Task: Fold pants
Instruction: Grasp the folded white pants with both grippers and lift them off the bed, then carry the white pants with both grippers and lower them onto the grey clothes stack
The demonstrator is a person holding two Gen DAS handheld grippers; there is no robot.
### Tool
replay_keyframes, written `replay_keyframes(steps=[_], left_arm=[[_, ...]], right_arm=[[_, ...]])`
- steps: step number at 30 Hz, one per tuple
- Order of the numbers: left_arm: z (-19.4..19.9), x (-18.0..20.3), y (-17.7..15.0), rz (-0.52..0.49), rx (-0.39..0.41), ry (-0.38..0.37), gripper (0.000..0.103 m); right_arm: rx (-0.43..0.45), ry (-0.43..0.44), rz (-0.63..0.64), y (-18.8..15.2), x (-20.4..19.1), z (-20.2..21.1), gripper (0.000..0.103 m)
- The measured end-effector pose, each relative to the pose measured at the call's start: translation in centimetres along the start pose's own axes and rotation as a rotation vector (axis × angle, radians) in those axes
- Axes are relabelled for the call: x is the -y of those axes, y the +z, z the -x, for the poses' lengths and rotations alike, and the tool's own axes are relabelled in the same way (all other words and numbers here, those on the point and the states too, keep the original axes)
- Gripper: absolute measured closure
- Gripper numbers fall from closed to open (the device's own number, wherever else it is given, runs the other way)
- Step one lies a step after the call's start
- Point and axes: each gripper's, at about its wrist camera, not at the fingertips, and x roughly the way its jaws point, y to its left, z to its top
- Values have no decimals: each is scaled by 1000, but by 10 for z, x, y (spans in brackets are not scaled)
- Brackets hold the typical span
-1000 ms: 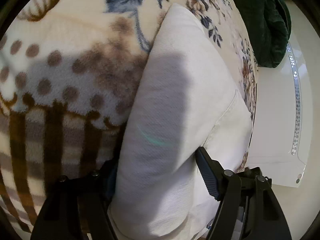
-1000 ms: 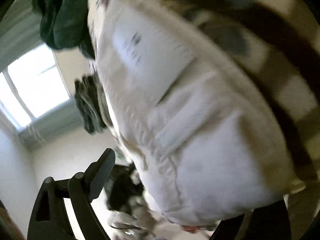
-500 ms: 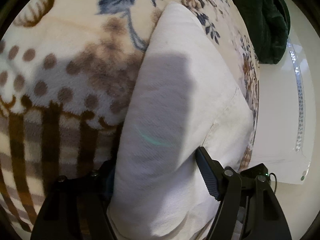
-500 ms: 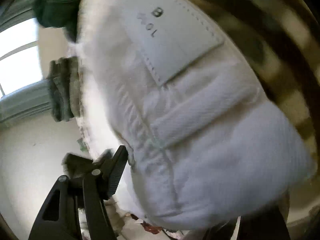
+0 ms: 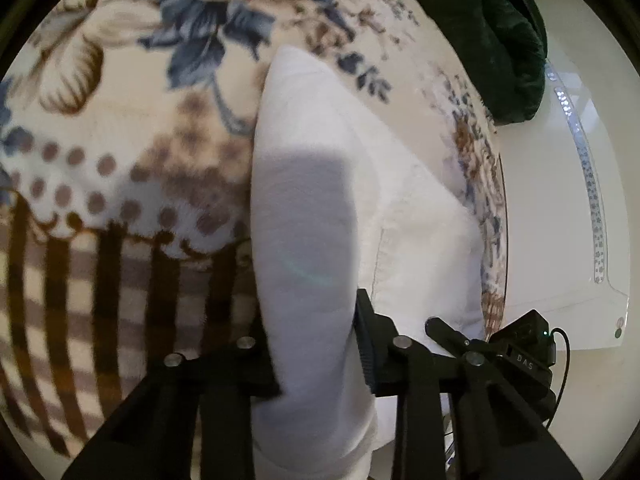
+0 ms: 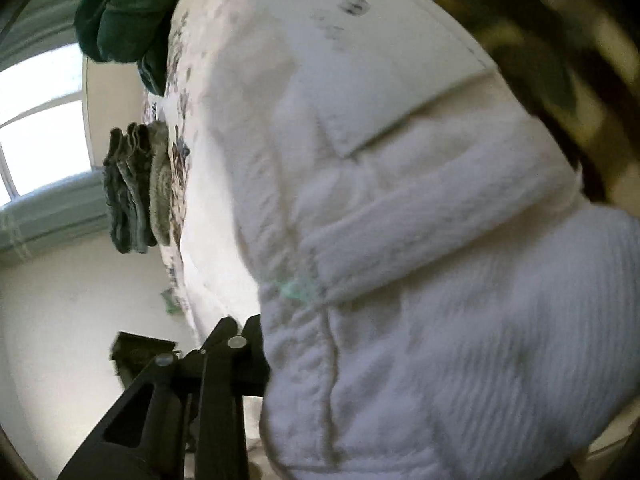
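Observation:
White pants (image 5: 320, 140) lie folded on a plush blanket (image 5: 120, 120) with flowers, dots and brown stripes. My left gripper (image 5: 312, 332) has a raised fold of the pants between its fingers; the jaws are closing and both pads press the cloth. In the right wrist view the waistband end of the pants (image 6: 440, 240), with its sewn patch, fills the frame. My right gripper (image 6: 320, 344) is closing on it. Its left finger (image 6: 240, 340) presses the cloth's edge, and the cloth hides the right finger.
A dark green garment (image 5: 500, 40) lies at the blanket's far edge. A stack of folded grey-green clothes (image 6: 136, 188) sits further along, near a bright window (image 6: 40, 120). A white panel with a dotted strip (image 5: 560, 240) and a small black device (image 5: 528, 344) lie beside the blanket.
Both pairs of jaws have narrowed onto the white pants. The left gripper has lifted a little with the fold. The right gripper has shifted along the waistband, and the patch now sits higher in its view.

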Motion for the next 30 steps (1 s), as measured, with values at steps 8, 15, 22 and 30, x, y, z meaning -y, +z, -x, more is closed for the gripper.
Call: replay_keyframes(steps=[8,15,22,30], left_arm=[[87,47,18,-25,59,-54,81],[176,78,69,-39,142,-80,81],[259,63,196,-36,263,-126,81],[323,3,404,-93,375,-91,81]], right_arm=[[21,33,92,-14,-83,78,72],[23,69,233,-12,-205,110,73],[77,113,347,19,-369,63,73],[108,197,416,89,-556,-98,73]])
